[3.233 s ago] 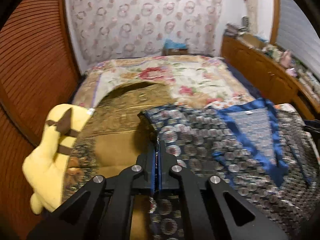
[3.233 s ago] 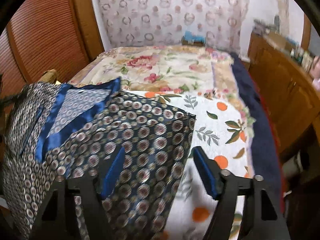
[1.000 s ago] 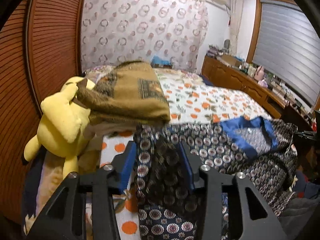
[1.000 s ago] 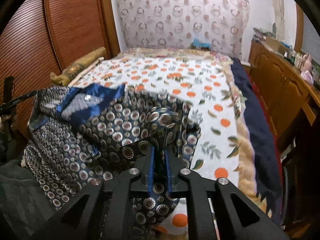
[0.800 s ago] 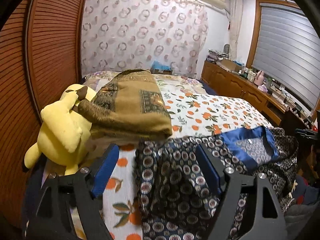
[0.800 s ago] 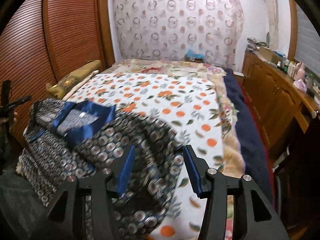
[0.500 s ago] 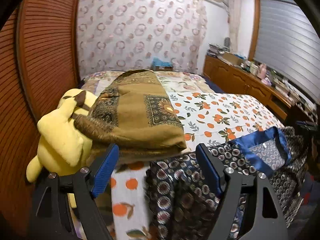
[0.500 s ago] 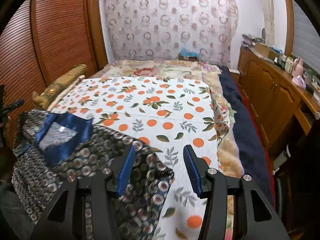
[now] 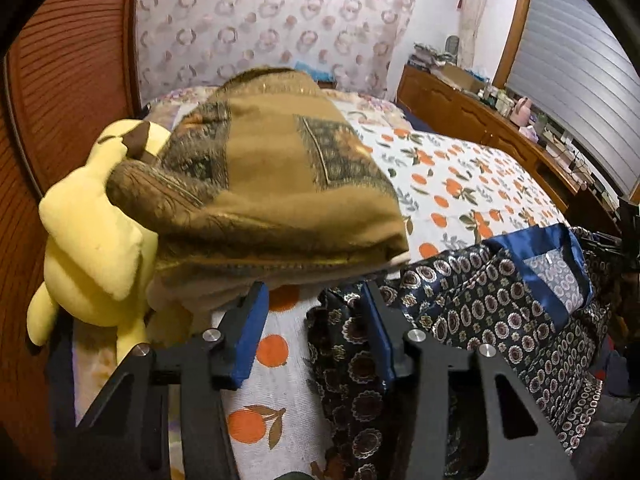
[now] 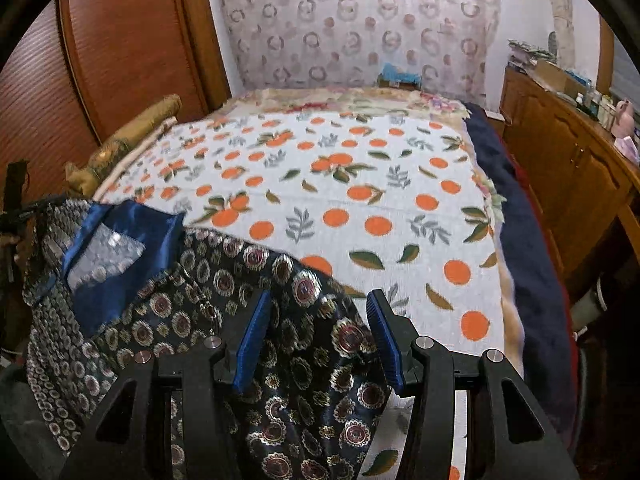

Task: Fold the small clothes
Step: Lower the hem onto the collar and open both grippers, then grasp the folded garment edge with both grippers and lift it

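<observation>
A dark navy garment with round medallion print and a shiny blue collar (image 9: 472,304) lies on the near edge of the bed; it also shows in the right wrist view (image 10: 192,312). My left gripper (image 9: 312,328) is open and empty at the garment's left edge, over the orange-print bedspread (image 9: 460,184). My right gripper (image 10: 318,332) is open and empty above the garment's right corner, the cloth lying between and under its jaws.
A folded brown patterned blanket (image 9: 272,184) and a yellow plush toy (image 9: 88,248) sit at the bed's left edge beside a wooden slatted wardrobe (image 9: 60,80). A wooden dresser (image 10: 568,160) runs along the right. The orange-print bedspread (image 10: 340,184) stretches back toward the curtain.
Both grippers opened and let go of the garment, which dropped onto the bed's near edge. Both then pulled back slightly; the left one narrowed a little.
</observation>
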